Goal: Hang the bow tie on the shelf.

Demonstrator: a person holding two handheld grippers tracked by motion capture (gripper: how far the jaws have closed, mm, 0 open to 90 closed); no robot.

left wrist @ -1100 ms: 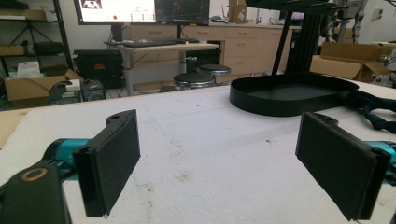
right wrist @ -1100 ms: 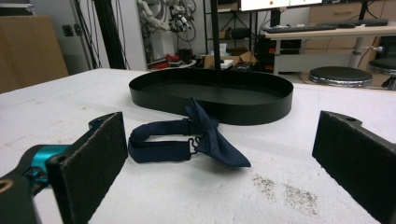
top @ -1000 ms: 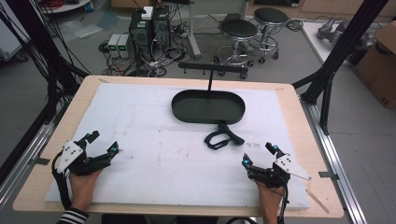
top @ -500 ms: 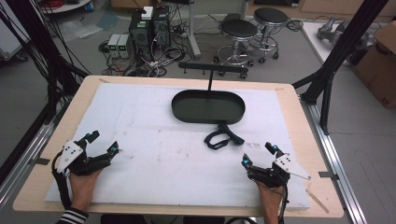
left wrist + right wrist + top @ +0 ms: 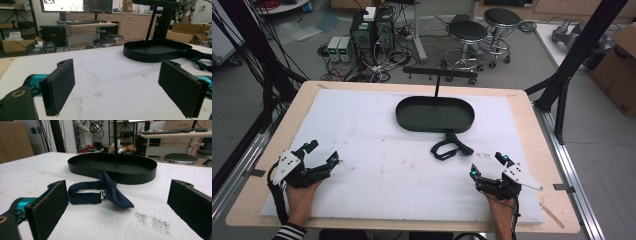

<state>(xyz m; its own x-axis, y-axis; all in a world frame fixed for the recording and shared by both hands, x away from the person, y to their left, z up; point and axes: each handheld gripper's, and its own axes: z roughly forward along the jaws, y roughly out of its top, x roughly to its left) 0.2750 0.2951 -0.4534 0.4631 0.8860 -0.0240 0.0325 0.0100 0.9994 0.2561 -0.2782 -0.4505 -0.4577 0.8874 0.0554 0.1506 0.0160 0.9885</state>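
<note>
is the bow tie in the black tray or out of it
Out. The bow tie lies on the white table cover just in front of the black tray, whose floor looks bare.

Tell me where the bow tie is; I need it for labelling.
The navy bow tie lies flat on the white table cover, just in front of the black oval tray, right of centre in the high view, nearer the right gripper.

Matt black tray (image 5: 140, 173), navy cloth bow tie (image 5: 110, 191), rough white sheet (image 5: 377, 175)
</note>
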